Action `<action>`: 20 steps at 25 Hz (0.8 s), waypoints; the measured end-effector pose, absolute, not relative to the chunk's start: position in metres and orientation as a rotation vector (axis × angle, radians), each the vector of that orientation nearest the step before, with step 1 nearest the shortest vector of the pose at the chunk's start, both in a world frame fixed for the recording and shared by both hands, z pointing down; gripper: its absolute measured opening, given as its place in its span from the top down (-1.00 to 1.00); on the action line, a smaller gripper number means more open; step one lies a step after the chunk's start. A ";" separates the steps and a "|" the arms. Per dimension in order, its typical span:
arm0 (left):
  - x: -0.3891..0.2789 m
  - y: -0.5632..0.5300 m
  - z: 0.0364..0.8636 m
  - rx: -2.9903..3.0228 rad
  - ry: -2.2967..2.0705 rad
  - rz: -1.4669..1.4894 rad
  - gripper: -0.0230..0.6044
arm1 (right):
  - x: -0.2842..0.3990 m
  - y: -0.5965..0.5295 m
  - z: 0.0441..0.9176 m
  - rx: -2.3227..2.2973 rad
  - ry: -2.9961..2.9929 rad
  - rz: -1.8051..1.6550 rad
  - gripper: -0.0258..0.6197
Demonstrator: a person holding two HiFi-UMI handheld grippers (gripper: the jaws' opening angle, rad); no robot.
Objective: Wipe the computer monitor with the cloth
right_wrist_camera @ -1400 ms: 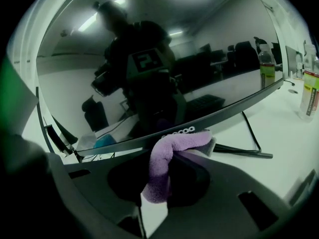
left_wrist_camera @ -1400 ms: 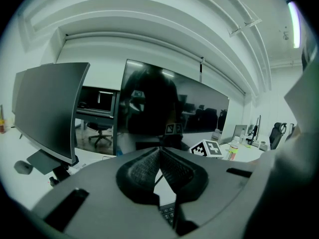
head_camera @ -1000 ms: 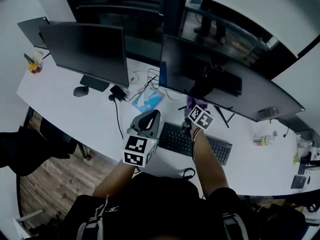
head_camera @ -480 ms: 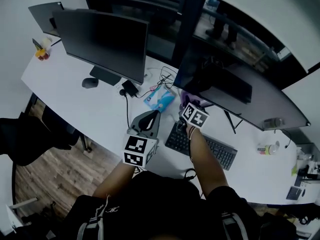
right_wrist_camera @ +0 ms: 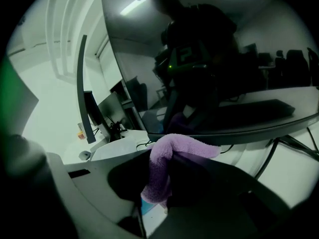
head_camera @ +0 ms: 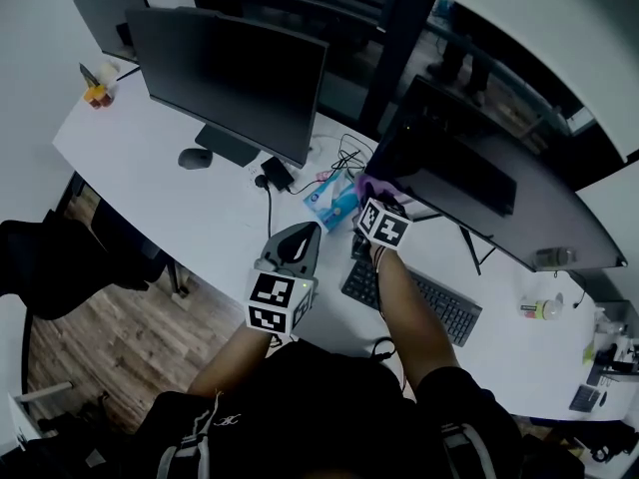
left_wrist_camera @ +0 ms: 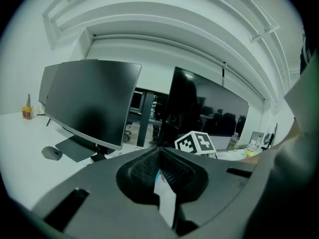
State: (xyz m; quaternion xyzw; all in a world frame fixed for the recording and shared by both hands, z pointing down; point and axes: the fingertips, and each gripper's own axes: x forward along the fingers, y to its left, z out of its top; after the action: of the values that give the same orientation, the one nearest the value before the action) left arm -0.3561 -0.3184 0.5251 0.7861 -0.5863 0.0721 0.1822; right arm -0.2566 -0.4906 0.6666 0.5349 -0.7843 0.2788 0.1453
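A wide curved monitor (head_camera: 499, 193) stands at the right of the white desk (head_camera: 190, 208), its dark screen mirroring the person. My right gripper (head_camera: 371, 200) is shut on a purple cloth (right_wrist_camera: 164, 168), which drapes over the jaws and lies at the screen's lower left corner (right_wrist_camera: 149, 133). The cloth (head_camera: 365, 188) peeks out above the gripper's marker cube in the head view. My left gripper (head_camera: 297, 239) hovers over the desk's front edge, jaws closed together with nothing between them (left_wrist_camera: 159, 167). A second flat monitor (head_camera: 235, 78) stands to the left.
A black keyboard (head_camera: 419, 297) lies under my right forearm. A blue tissue pack (head_camera: 331, 201), tangled cables (head_camera: 344, 158), a power adapter (head_camera: 275, 175) and a mouse (head_camera: 195, 158) sit between the monitors. A bottle (head_camera: 544, 308) stands at far right. A dark chair (head_camera: 60, 262) is at left.
My right gripper has carried the cloth leftward along the curved monitor's lower edge to its left corner. The head view has shifted right to left. The left gripper has stayed put.
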 end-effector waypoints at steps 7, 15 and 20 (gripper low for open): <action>-0.369 -0.313 0.531 2.186 -1.671 0.202 0.88 | -0.288 -0.494 0.668 1.466 -2.267 0.682 0.61; -0.373 -0.311 0.532 2.177 -1.672 0.197 0.88 | -0.319 -0.500 0.659 1.381 -2.322 0.595 0.61; -0.373 -0.310 0.524 2.162 -1.658 0.129 0.88 | -0.324 -0.500 0.650 1.376 -2.348 0.594 0.61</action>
State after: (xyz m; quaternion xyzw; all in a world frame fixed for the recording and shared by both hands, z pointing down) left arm -0.3729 -0.3101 0.5242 0.7757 -0.5950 0.0463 0.2053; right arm -0.3241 -0.5002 0.6499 0.4863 -0.8295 0.2100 0.1771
